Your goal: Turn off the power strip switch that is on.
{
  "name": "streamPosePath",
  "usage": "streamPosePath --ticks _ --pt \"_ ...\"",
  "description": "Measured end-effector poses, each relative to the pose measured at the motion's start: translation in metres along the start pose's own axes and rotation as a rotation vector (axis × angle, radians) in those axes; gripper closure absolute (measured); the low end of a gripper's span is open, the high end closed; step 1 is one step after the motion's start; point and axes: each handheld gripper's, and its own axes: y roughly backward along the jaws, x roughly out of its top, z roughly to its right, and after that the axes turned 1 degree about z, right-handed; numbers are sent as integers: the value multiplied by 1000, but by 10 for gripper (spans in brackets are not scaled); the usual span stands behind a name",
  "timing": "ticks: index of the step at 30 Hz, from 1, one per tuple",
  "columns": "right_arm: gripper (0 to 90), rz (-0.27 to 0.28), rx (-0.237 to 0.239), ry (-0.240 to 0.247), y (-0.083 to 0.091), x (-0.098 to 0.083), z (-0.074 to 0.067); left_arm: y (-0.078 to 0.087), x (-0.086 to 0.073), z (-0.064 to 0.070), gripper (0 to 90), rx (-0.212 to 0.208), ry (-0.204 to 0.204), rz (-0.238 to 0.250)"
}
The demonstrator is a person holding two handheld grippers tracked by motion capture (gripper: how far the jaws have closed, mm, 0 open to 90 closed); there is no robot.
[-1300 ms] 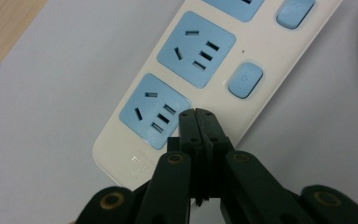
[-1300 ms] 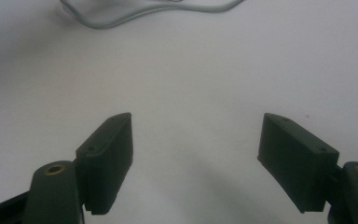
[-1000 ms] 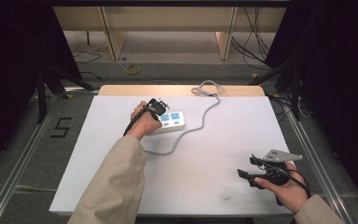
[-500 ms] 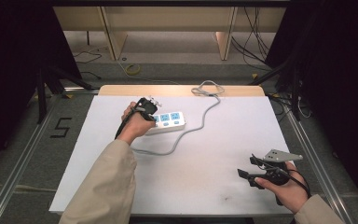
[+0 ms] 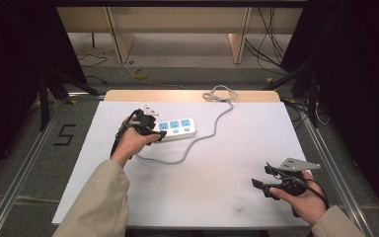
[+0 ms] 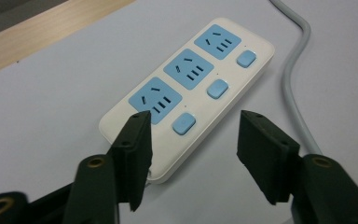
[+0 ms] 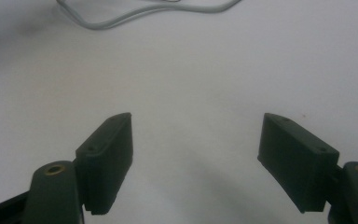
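Note:
A white power strip [image 5: 177, 128] [image 6: 191, 91] with three blue sockets and three blue buttons lies flat on the white table, its grey cord [image 5: 205, 136] [image 6: 291, 79] curling off toward the far edge. My left gripper [image 5: 154, 133] [image 6: 193, 140] hovers open at the strip's near end, one jaw over the last socket, the other beside the strip over bare table. Nothing is between the jaws. My right gripper [image 5: 264, 178] [image 7: 196, 158] is open over bare table at the front right, held in a hand. The grey cord [image 7: 135, 14] runs across the top of the right gripper view.
The white table [image 5: 237, 163] has a wooden strip [image 5: 187, 96] along its far edge. Cables [image 5: 276, 44] lie on the floor beyond it. A floor mark reading 5 [image 5: 64, 134] sits to the left.
My left gripper has drawn back leftward, from over the power strip to its left end. The right gripper has stayed where it was.

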Motion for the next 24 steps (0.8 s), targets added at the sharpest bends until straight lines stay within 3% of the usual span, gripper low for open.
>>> streamPosePath --ticks 5,10,24 --pt "267 2 1 0 0 0 0 14 -7 7 322 -20 2 84" --pt "265 6 3 2 0 0 0 26 -18 15 283 -33 0 131" --pt "263 9 10 3 1 0 0 54 -65 43 252 -75 -73 145"
